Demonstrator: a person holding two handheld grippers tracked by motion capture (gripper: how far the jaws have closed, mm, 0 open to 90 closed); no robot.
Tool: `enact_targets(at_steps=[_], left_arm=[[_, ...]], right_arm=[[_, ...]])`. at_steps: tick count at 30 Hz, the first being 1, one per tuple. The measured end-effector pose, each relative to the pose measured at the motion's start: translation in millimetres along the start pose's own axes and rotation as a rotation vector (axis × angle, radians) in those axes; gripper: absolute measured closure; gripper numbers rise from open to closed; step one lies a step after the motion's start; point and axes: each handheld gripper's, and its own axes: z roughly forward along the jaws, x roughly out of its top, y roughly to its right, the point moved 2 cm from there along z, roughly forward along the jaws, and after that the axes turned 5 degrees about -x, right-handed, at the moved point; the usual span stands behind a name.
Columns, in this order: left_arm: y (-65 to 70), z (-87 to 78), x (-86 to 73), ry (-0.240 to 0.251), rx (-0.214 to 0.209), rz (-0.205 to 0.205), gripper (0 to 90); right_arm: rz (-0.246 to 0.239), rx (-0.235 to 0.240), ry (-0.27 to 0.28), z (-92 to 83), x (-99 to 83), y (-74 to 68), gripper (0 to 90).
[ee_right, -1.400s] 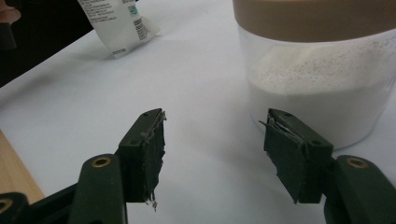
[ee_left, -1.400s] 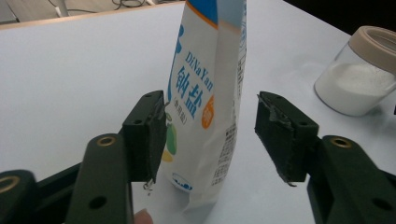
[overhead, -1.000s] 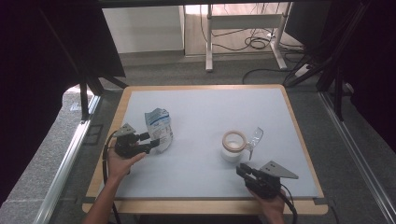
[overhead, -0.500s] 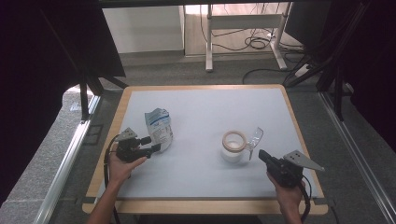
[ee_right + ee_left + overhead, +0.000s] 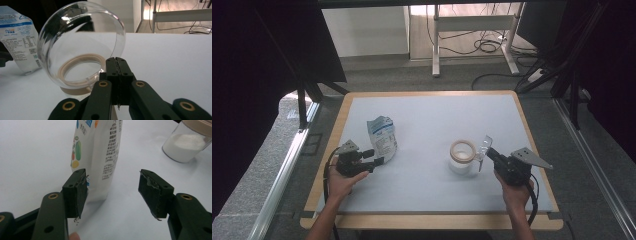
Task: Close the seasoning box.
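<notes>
Looking down from the high view, I see the lid point(image 5: 484, 147) off the jar point(image 5: 462, 156), pinched in my right hand-held gripper point(image 5: 490, 152) at the jar's 3 o'clock; the pouch point(image 5: 382, 137) stands at 9. Left gripper view: left hand-held gripper point(image 5: 112, 192) gapes empty beside the pouch. Right gripper view: jaws clamped on the lid. Pouring remains.
</notes>
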Motion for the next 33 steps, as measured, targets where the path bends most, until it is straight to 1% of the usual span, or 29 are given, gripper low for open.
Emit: enact_targets(at_steps=[4, 7, 9, 12, 15, 20, 21, 23, 24, 25, 28, 33], left_arm=[[0.2, -0.7, -1.1, 0.000, -0.008, -0.003, 39.8], [1.5, -0.2, -2.0, 0.000, -0.007, -0.007, 39.8], [1.5, 0.5, -2.4, -0.002, -0.010, -0.006, 39.7], [1.8, 1.6, -2.8, -0.006, -0.011, -0.004, 39.7], [2.2, 2.2, -3.1, -0.009, -0.010, -0.002, 39.7], [2.3, 3.5, -3.8, -0.014, -0.009, -0.004, 39.7], [2.5, 3.7, -4.0, -0.015, -0.008, -0.005, 39.7], [2.6, 3.9, -4.1, -0.016, -0.011, -0.001, 39.6], [3.0, 4.1, -4.2, -0.015, -0.011, -0.001, 39.6], [3.4, 4.0, -4.1, -0.015, -0.012, -0.001, 39.6], [4.0, 4.2, -4.0, -0.014, -0.014, 0.000, 39.6], [4.1, 4.8, -3.9, -0.014, -0.014, 0.001, 39.6]], right_arm=[[0.001, 0.010, 0.000, 2.6, 2.1, -2.0, 89.5], [-0.013, 0.008, 0.002, 3.5, 2.9, -4.1, 89.4], [-0.015, 0.012, 0.001, 3.8, 3.3, -5.5, 89.5], [-0.037, 0.008, -0.002, 5.9, 3.5, -9.4, 89.5], [-0.051, 0.013, -0.007, 9.1, 4.1, -14.3, 89.5], [-0.070, 0.055, -0.033, 20.5, 4.5, -27.2, 89.5], [-0.078, 0.072, -0.047, 24.8, 4.0, -32.2, 89.5], [-0.085, 0.099, -0.044, 28.4, 5.0, -39.1, 89.5], [-0.104, 0.107, -0.051, 30.0, 6.3, -43.2, 89.5], [-0.113, 0.113, -0.054, 31.0, 6.9, -45.9, 89.5], [-0.117, 0.132, -0.059, 31.4, 6.9, -49.3, 89.5], [-0.105, 0.142, -0.054, 28.8, 7.8, -48.2, 89.5]])
